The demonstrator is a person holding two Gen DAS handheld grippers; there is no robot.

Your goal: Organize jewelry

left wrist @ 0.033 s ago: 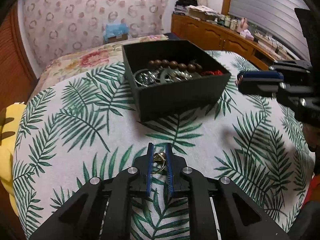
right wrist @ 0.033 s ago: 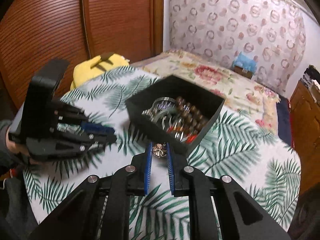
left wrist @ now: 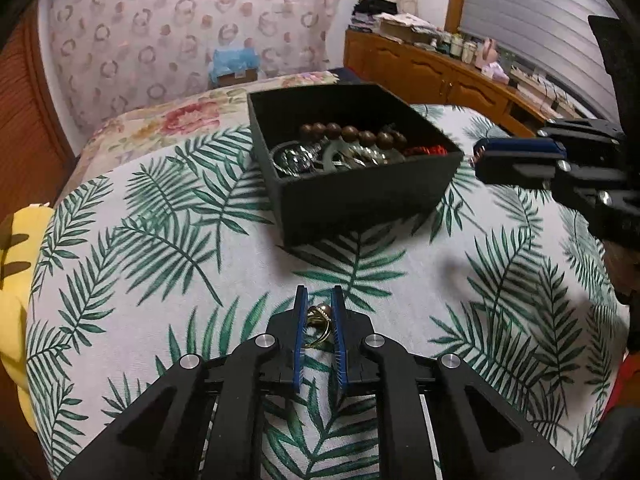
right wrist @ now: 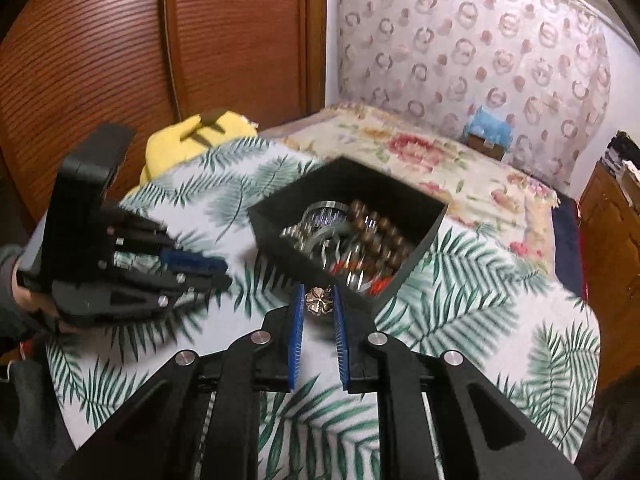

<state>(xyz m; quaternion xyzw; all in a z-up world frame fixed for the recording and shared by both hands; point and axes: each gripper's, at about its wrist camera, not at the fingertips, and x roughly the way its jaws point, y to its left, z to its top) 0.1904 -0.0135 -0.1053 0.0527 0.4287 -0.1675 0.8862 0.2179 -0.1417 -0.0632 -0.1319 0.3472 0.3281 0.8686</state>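
Note:
A black open box sits on a round table with a palm-leaf cloth. It holds brown wooden beads, silver bangles and red beads. My left gripper is shut on a gold ring, held above the cloth short of the box. My right gripper is shut on a flower-shaped clover pendant, at the near corner of the box. The right gripper also shows at the right in the left wrist view, and the left gripper at the left in the right wrist view.
A yellow cushion lies off the table's far left edge beside a wooden slatted wardrobe. A floral bedspread lies behind the table. A wooden sideboard with clutter runs along the right wall.

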